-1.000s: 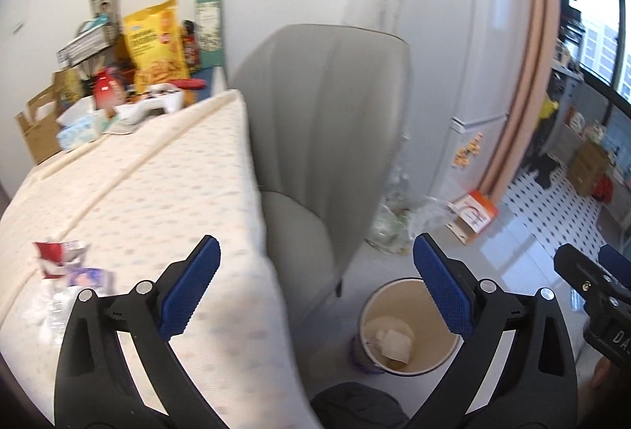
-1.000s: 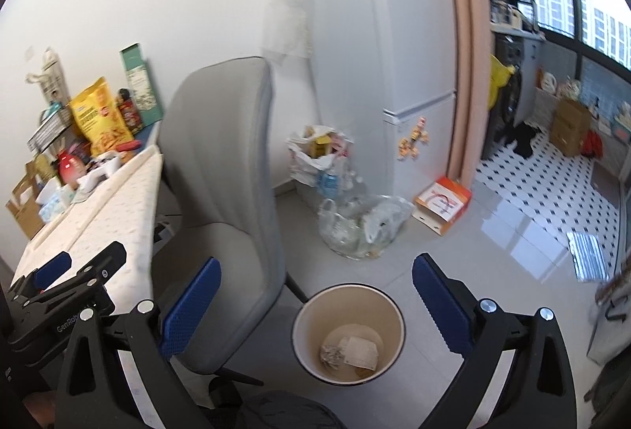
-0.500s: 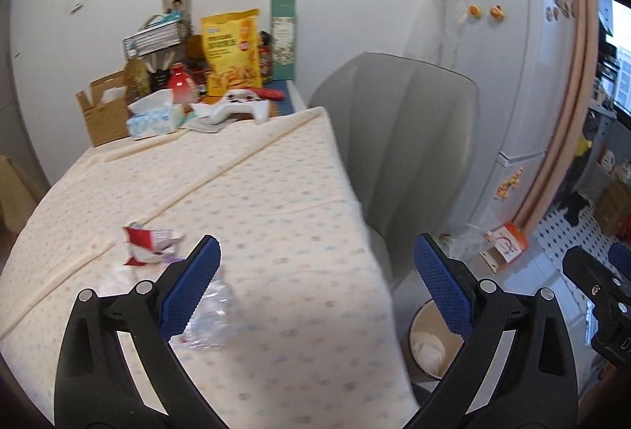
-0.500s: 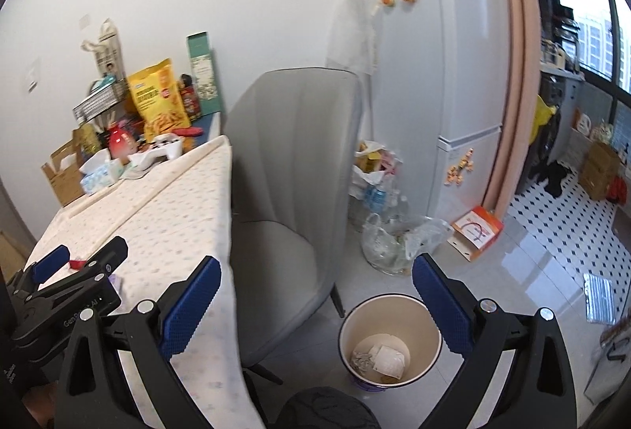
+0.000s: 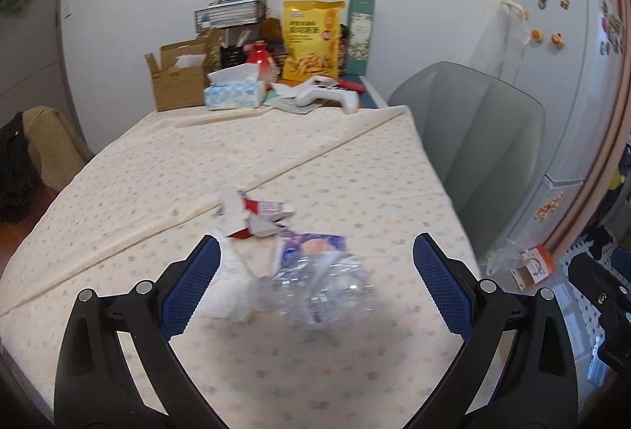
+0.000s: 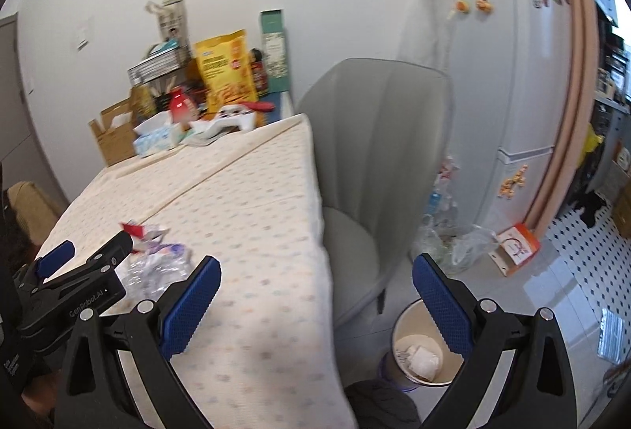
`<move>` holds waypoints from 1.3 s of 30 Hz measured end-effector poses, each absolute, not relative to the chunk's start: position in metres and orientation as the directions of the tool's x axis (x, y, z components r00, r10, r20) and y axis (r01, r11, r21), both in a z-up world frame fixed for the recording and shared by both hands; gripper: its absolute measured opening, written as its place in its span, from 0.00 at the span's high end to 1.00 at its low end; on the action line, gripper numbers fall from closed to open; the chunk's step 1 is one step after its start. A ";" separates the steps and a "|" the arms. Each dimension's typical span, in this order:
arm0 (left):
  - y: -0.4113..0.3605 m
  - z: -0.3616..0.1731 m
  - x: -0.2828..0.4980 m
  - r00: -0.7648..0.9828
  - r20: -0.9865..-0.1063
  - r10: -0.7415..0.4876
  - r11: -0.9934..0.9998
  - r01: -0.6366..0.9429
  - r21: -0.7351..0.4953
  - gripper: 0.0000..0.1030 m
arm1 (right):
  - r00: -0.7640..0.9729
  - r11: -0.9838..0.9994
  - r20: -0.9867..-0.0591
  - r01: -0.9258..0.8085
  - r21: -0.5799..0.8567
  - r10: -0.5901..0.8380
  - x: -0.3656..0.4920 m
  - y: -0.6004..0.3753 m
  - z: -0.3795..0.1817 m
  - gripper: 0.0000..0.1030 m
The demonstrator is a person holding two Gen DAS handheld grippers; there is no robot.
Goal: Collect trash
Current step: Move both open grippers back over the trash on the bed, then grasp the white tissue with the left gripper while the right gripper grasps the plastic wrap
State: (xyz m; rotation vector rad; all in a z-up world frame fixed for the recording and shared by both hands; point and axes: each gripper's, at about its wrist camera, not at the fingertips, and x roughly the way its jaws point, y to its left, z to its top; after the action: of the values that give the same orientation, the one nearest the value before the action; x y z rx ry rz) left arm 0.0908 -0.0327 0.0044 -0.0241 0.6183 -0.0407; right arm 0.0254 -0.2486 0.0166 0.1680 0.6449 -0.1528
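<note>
On the cream tablecloth (image 5: 165, 168) lies a crushed clear plastic bottle (image 5: 327, 283), a red-and-white torn wrapper (image 5: 252, 216) and a white crumpled tissue (image 5: 232, 287). My left gripper (image 5: 315, 287) hovers open just above and around the bottle, holding nothing. The right wrist view shows the same trash (image 6: 154, 263) at left, behind the left gripper's body (image 6: 75, 291). My right gripper (image 6: 315, 302) is open over the table's edge. A round bin (image 6: 426, 354) with white paper inside stands on the floor beside the table.
A grey chair (image 6: 378, 160) stands at the table's right side. Boxes, a tissue box (image 5: 232, 93), a yellow snack bag (image 5: 309, 38) and a white controller (image 5: 327, 95) crowd the far end. A fridge (image 6: 508, 73) and plastic bags (image 6: 453, 239) stand beyond the chair.
Both views have swung left from the floor bin to the table. The left gripper has moved over the crushed bottle and wrapper. Both grippers stay open.
</note>
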 end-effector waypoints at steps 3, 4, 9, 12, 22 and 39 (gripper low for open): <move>-0.011 0.001 0.091 0.814 -0.581 -0.020 0.999 -0.009 -0.047 0.06 | 0.785 0.982 -0.616 0.160 0.098 -0.067 0.032 -0.231 0.014 0.07; -0.001 -0.001 0.092 0.811 -0.585 -0.013 0.998 -0.023 -0.055 0.06 | 0.783 0.984 -0.620 0.149 0.094 -0.059 0.035 -0.225 0.013 0.07; 0.030 -0.011 0.095 0.799 -0.601 0.012 0.995 -0.071 -0.075 0.06 | 0.778 0.990 -0.627 0.118 0.083 -0.040 0.044 -0.203 0.009 0.07; 0.045 -0.019 0.098 0.789 -0.614 0.020 0.993 -0.089 -0.082 0.06 | 0.770 0.991 -0.638 0.107 0.078 -0.032 0.050 -0.192 0.005 0.07; 0.066 -0.050 0.121 0.741 -0.671 0.020 0.988 -0.117 -0.100 0.11 | 0.738 0.996 -0.674 0.072 0.057 -0.015 0.074 -0.165 -0.012 0.07; 0.076 -0.087 0.161 0.635 -0.772 -0.006 0.981 -0.145 -0.127 0.28 | 0.697 0.998 -0.717 0.047 0.048 0.001 0.106 -0.148 -0.032 0.07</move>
State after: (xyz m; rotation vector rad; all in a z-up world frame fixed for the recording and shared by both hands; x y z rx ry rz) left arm 0.1608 0.0755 -0.0875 -0.1836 0.8803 0.0795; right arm 0.1061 -0.1484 -0.0323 0.0644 0.7988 -0.0257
